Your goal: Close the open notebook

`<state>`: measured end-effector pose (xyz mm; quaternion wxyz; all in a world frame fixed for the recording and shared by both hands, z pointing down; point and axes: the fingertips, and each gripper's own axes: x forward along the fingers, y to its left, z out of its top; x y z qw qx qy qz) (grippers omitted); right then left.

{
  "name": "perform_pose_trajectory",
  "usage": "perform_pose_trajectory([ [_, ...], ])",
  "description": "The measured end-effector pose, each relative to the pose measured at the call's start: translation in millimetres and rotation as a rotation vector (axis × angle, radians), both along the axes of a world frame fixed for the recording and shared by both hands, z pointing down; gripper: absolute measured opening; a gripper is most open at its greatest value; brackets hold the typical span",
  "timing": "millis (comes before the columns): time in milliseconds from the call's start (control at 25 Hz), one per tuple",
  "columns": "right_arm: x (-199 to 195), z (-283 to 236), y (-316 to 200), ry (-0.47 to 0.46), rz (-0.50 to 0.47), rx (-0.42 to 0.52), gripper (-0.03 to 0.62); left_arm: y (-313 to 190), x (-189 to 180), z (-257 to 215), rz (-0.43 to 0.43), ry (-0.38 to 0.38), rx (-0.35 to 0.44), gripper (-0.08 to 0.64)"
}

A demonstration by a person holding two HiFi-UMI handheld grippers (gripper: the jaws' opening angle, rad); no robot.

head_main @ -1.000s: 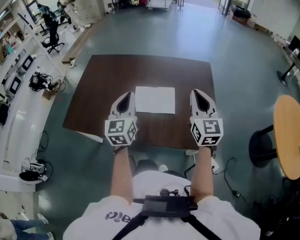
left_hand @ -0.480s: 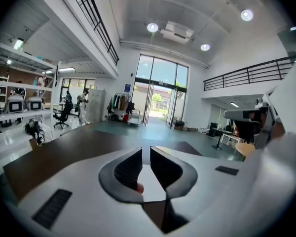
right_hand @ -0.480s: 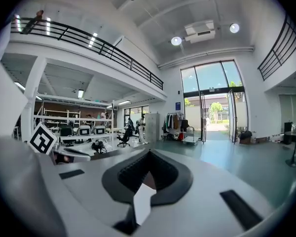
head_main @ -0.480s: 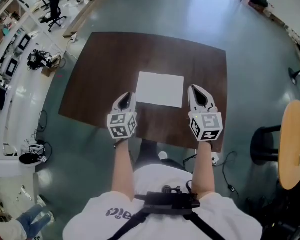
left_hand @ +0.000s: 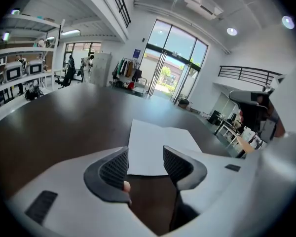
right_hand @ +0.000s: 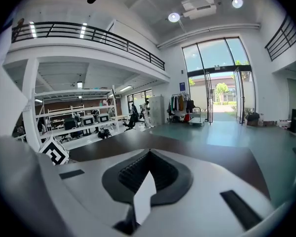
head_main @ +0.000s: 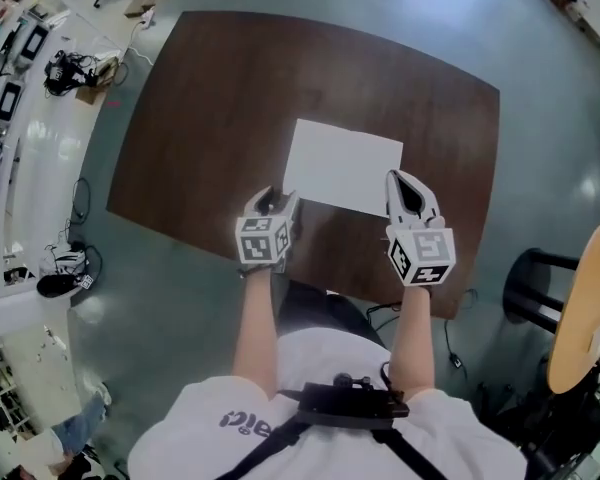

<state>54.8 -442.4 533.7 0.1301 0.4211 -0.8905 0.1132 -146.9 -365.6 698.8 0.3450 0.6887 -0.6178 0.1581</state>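
The open notebook (head_main: 345, 163) lies flat and white on the dark brown table (head_main: 230, 98), its two pages showing in the left gripper view (left_hand: 153, 142). My left gripper (head_main: 277, 200) hovers at the notebook's near left corner. Its jaws have just been opening and now stand open (left_hand: 145, 164) with nothing between them; the notebook's near edge lies just beyond the pads. My right gripper (head_main: 398, 178) reaches over the notebook's near right corner. Its jaws are shut (right_hand: 150, 154), and a white sliver of page shows through the slit below them.
A round wooden table (head_main: 583, 308) and a black stool (head_main: 530, 278) stand on the floor at the right. White benches with monitors (head_main: 5, 98) and cables (head_main: 60, 268) line the left. The table's near edge runs just under both grippers.
Both grippers have come down and forward to the notebook's near corners. The left jaws were shut and now stand open. The head has leaned further over the table.
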Motion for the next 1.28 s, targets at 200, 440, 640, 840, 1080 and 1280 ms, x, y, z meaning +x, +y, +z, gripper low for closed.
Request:
perform_pose_trajectory([
  [200,-16.3,35.0,-15.0,0.020,-0.011,-0.071,-0.003,-6.7,-6.5,46.9,0.002,0.002,-0.132,0.179],
  [440,-23.6,54.7,-21.5,0.026,-0.028,-0.113,-0.003,-1.2,-6.1,83.6,-0.038,-0.003,-0.252,0.179],
  [640,-19.4,63.0,-23.8,0.026,-0.025,-0.127,-0.003,-0.4,-6.3,87.1,-0.054,-0.027,-0.269,0.179],
  [840,-17.4,66.8,-24.5,0.015,-0.014,-0.144,-0.003,1.7,-12.9,91.6,-0.084,-0.107,-0.305,0.129],
  [1080,-12.9,63.1,-25.1,0.003,0.005,-0.146,-0.003,3.4,-20.9,88.0,-0.187,-0.033,-0.299,0.077],
  [1280,-7.4,57.6,-28.6,-0.018,0.049,-0.131,-0.003,-1.5,-24.5,72.9,-0.216,0.024,-0.269,0.040],
])
